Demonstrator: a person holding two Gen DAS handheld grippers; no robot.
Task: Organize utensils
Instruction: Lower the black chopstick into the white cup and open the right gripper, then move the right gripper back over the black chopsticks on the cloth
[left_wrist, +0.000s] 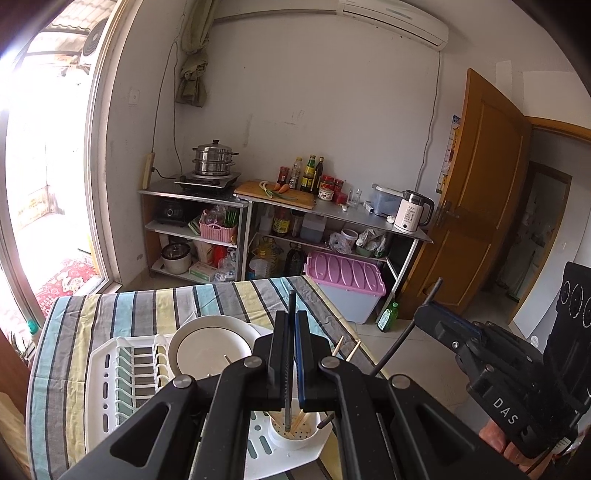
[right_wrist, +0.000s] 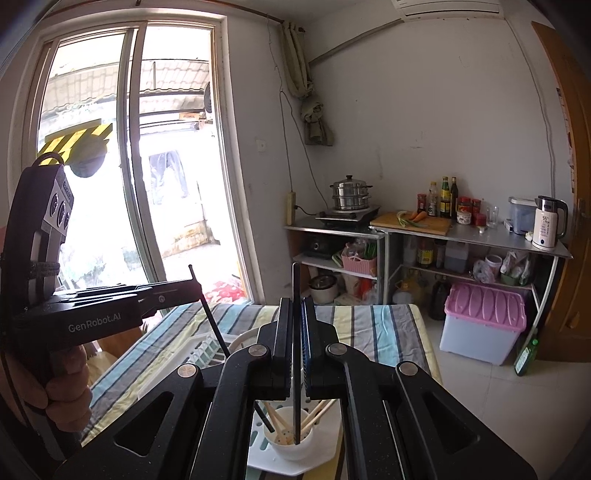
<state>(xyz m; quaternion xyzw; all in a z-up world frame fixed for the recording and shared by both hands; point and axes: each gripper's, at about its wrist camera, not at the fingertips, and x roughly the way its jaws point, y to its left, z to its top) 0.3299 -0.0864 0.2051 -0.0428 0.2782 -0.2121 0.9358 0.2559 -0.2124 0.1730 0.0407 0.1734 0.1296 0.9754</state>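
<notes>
My 2 wrist views both look down close over the cup (left_wrist: 293, 430) (right_wrist: 290, 443) at the table's (left_wrist: 110, 314) (right_wrist: 369, 325) near edge, facing the shelves (left_wrist: 332, 218) (right_wrist: 461, 236).

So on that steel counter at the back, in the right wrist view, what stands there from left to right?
Steamer pot → cutting board with carrots → sauce bottles → drinking glass → white kettle.

A utensil cup (left_wrist: 293, 435) sat in the drying rack's (left_wrist: 110, 373) near corner; a plate (left_wrist: 210, 350) stood behind it.
</notes>
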